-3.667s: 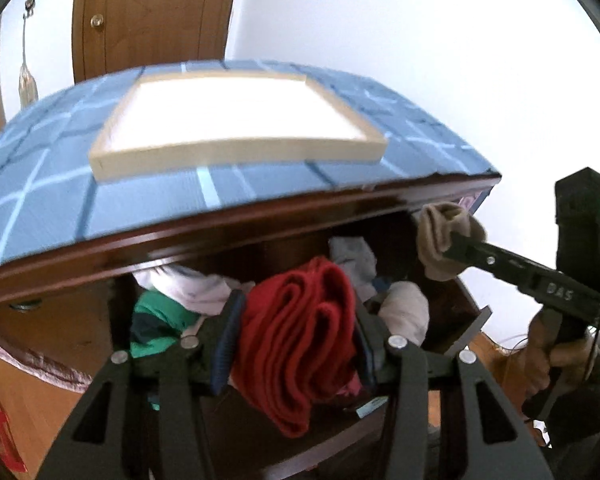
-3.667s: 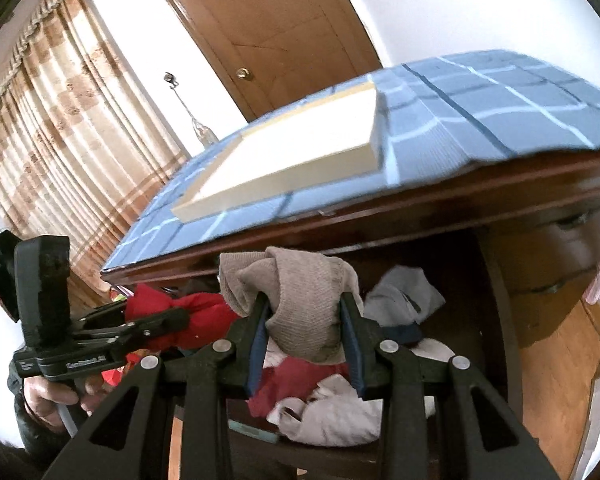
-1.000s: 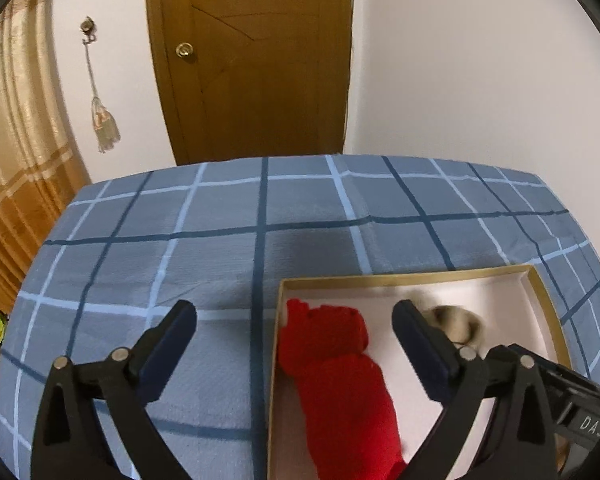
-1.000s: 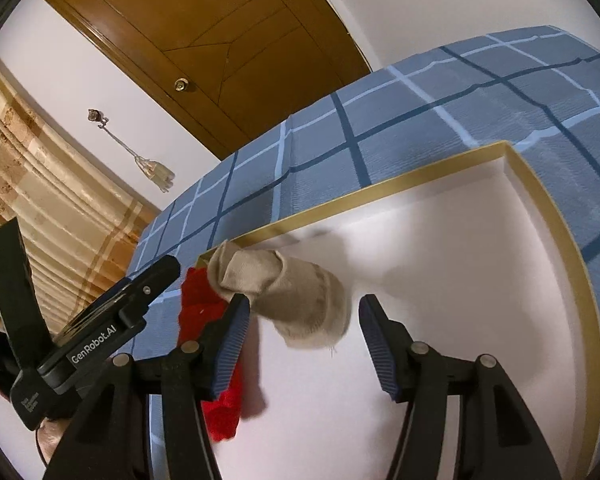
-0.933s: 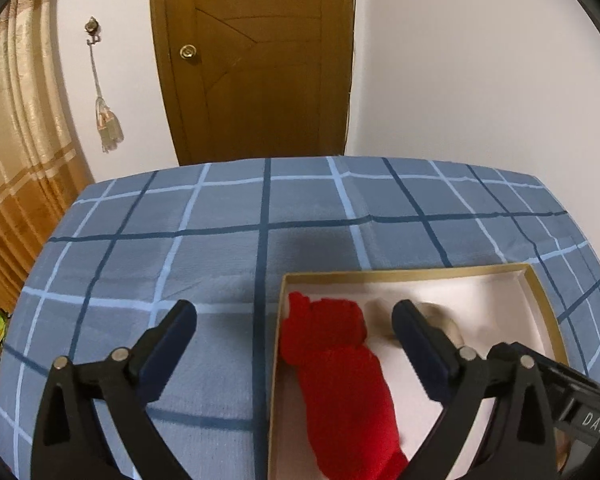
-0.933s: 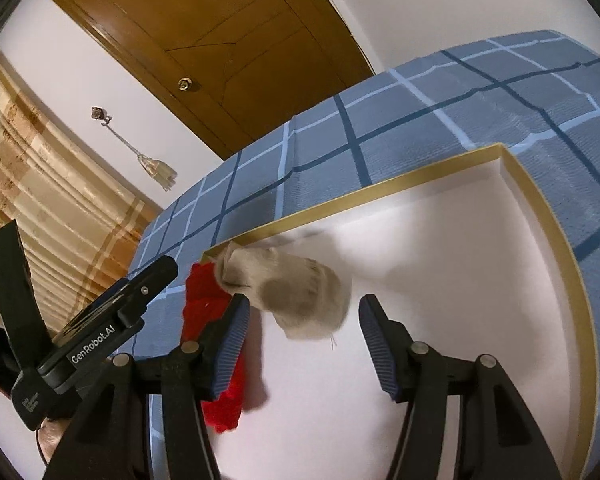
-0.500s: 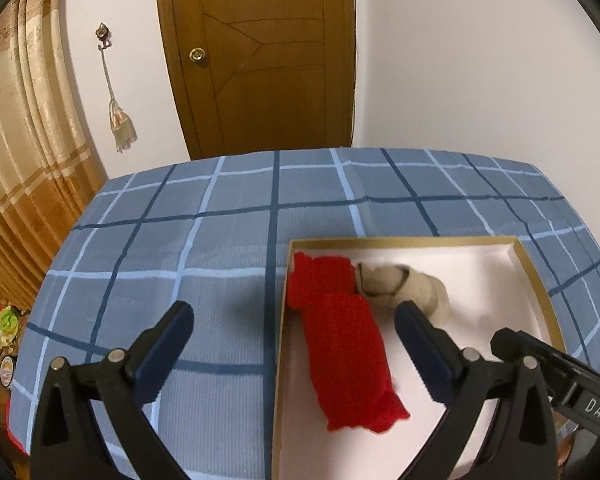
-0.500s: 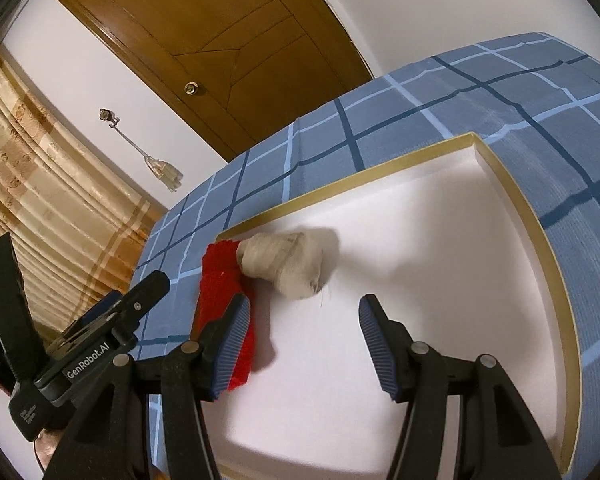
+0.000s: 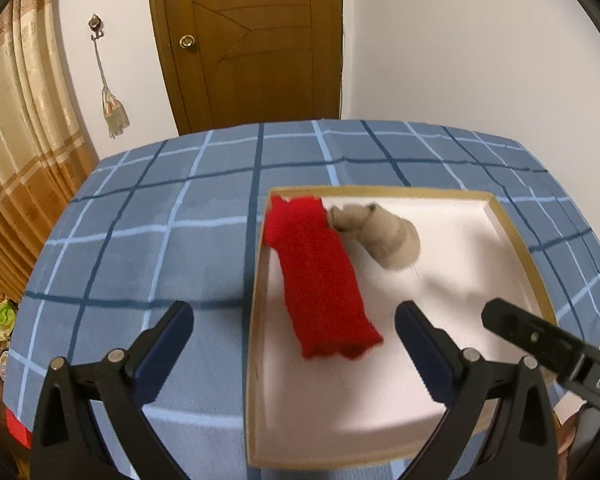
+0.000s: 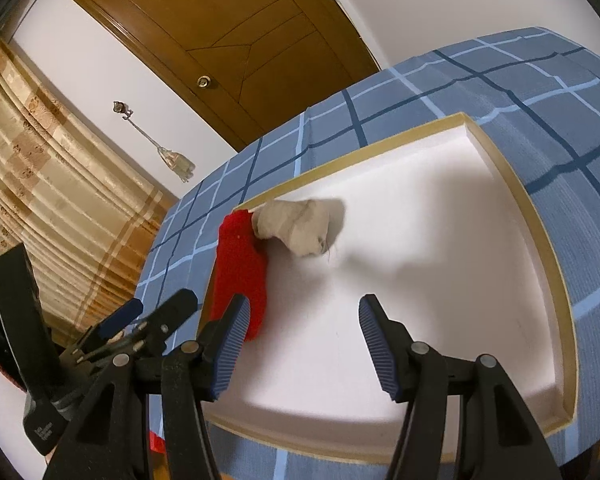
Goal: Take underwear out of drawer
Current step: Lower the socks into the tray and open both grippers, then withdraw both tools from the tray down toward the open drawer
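A red underwear piece (image 9: 320,280) lies in the left part of a white tray with a tan rim (image 9: 516,236); a beige piece (image 9: 384,236) rests beside its far end. Both pieces, red (image 10: 240,268) and beige (image 10: 296,224), also show in the right wrist view, on the white tray (image 10: 548,260). My left gripper (image 9: 296,340) hovers open over the tray's near left side, nothing between its fingers. My right gripper (image 10: 300,332) is open and empty above the tray floor, nearer than the garments. The drawer is out of sight.
The tray sits on a blue checked cloth (image 9: 160,220) covering the furniture top. A brown door (image 9: 244,40) and white wall stand behind; a striped curtain (image 9: 24,140) hangs at the left. The left gripper's body (image 10: 112,340) sits left of my right gripper.
Both garments were let go into the tray and lie still. Both grippers have drawn back toward the near edge, so more of the tray and cloth shows. Jaws stay open.
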